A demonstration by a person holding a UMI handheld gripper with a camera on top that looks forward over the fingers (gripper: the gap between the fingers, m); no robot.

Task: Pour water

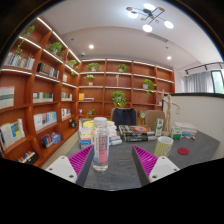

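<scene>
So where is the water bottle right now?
In the gripper view, the bottle stands upright on the grey table, between the open gripper fingers, nearer the left one, with a yellow-green cup off to its right.

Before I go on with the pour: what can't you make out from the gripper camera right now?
- Water level in the clear bottle, gripper view: too small and see-through to judge.
- Bottle's base: hidden behind the left finger pad, so whether the gripper touches it is unclear.
- Yellow-green cup: its inside is not shown; contents unknown.
- Items behind on the table: too small to identify.
</scene>
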